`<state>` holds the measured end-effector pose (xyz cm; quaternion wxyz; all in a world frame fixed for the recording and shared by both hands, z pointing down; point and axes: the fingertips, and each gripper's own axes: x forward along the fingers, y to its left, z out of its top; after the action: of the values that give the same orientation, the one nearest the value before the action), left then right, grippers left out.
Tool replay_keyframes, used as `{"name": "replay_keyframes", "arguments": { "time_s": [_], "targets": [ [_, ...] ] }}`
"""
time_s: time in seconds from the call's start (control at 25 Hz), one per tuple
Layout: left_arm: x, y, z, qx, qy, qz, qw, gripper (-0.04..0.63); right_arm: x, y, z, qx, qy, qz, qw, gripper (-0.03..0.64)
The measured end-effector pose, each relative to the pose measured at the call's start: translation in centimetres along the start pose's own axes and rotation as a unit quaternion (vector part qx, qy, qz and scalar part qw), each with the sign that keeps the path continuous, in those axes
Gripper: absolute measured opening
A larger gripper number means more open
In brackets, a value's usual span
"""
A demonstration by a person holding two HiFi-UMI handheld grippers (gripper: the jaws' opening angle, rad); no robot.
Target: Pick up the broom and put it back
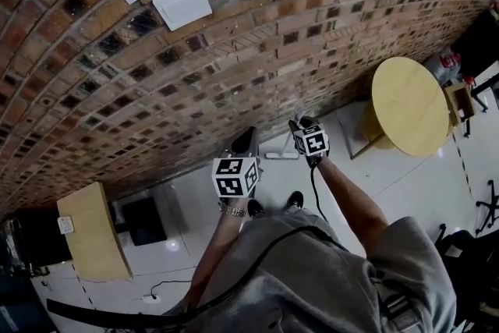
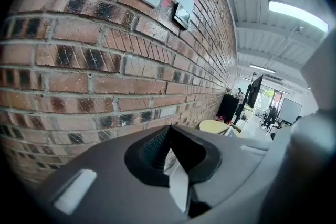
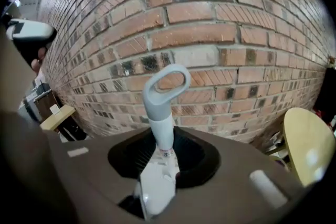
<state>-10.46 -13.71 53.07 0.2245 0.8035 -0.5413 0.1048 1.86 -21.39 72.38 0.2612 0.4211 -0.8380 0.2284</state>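
Your left forearm (image 1: 212, 252) and right forearm (image 1: 347, 195) both reach out from your body toward 12 o'clock in the head view, bare and close together. Your left tool (image 1: 244, 141) sits at about 8 o'clock of your right tool (image 1: 299, 124), just beside it. The left tool's jaws are pressed together with nothing between them. The right tool's jaws are clamped on the broom handle (image 3: 166, 93), which stands upright.

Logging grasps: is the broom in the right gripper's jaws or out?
In: the right gripper is shut on the broom handle, whose loop end stands up past the jaws.
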Motion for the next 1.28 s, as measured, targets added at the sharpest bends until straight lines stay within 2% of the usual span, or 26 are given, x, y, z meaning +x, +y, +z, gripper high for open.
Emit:
{"name": "replay_keyframes", "arguments": {
  "time_s": [0.24, 0.4, 0.64, 0.8, 1.04, 1.08, 1.2, 1.28],
  "targets": [
    [0.0, 1.3, -1.6, -0.017, 0.015, 0.027, 0.9994, 0.005, 3.7, -3.1, -3.8, -0.011, 0.052, -0.009, 0.999, 0.100],
    [0.2, 2.0, -2.1, -0.023, 0.022, 0.044, 0.9985, 0.005, 5.5, -4.2, -4.4, -0.018, 0.055, -0.005, 0.998, 0.101],
    [1.6, 1.4, -3.2, -0.024, 0.040, 0.048, 0.9978, 0.005, 7.8, -7.1, -1.7, -0.013, 0.028, -0.009, 0.999, 0.100],
    [2.3, 0.3, -4.0, -0.021, 0.052, 0.042, 0.9976, 0.005, 9.9, -10.4, 0.0, 0.007, 0.049, -0.024, 0.999, 0.100],
    [2.4, 0.4, -4.7, -0.020, 0.062, 0.049, 0.9967, 0.005, 12.4, -12.7, 2.2, -0.030, 0.070, -0.029, 0.997, 0.103],
    [2.3, 0.6, -4.7, -0.020, 0.062, 0.052, 0.9965, 0.005, 12.8, -12.6, 2.2, -0.034, 0.074, -0.020, 0.996, 0.109],
    [2.2, 0.9, -4.7, -0.019, 0.064, 0.057, 0.9962, 0.005, 13.2, -12.0, 2.1, -0.038, 0.085, 0.009, 0.996, 0.228],
    [2.1, 1.0, -4.6, -0.017, 0.063, 0.058, 0.9962, 0.005, 13.3, -12.2, 2.2, -0.037, 0.084, 0.006, 0.996, 0.235]
  ]
}}
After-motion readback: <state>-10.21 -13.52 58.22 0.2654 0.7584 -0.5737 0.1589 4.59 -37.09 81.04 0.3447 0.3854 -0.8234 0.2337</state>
